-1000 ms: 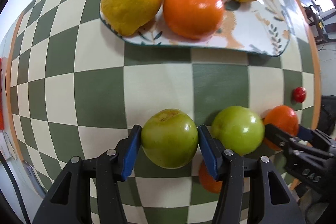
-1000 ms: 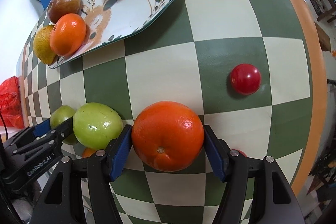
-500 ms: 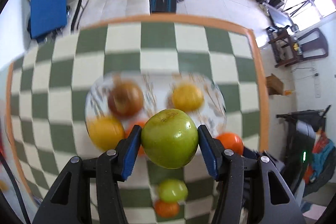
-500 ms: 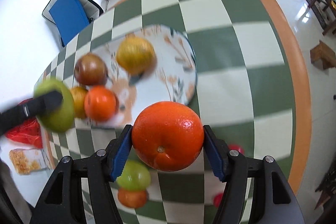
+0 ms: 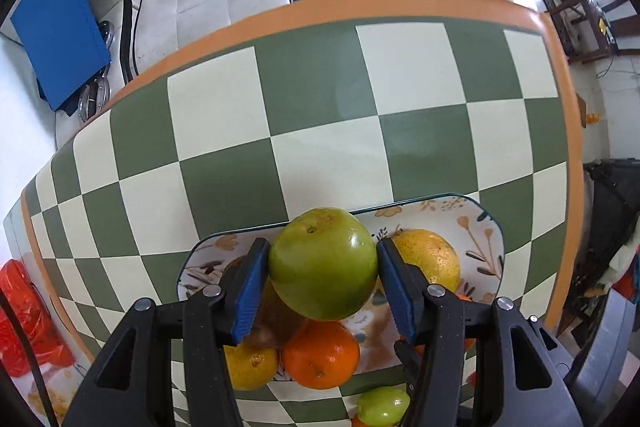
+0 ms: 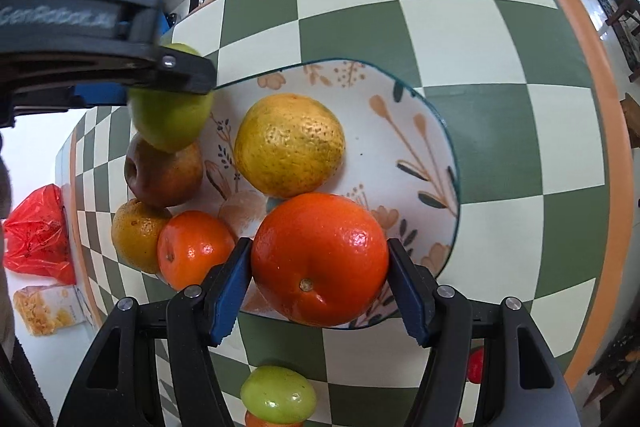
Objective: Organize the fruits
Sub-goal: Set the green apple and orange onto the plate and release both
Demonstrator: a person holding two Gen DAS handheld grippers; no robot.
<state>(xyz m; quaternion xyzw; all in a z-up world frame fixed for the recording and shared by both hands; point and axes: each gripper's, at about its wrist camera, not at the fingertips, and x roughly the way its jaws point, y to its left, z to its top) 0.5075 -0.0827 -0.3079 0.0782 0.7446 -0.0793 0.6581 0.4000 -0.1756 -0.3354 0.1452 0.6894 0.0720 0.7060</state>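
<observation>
Four fruits already on plate [image 6: 436,131], left gripper [image 5: 323,265] clamps green apple [image 5: 323,265], right gripper [image 6: 320,259] clamps orange [image 6: 320,259] above it, second green apple [image 6: 278,399] still on table beside plate.

The counter [image 5: 320,99] is checked green and cream with an orange rim; the plate [image 6: 424,131] is white, flowered, teal-edged.

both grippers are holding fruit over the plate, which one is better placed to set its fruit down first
Probably the right gripper. Its orange hangs over a bare part of the plate. The left gripper holds its green apple above the brown apple.
</observation>
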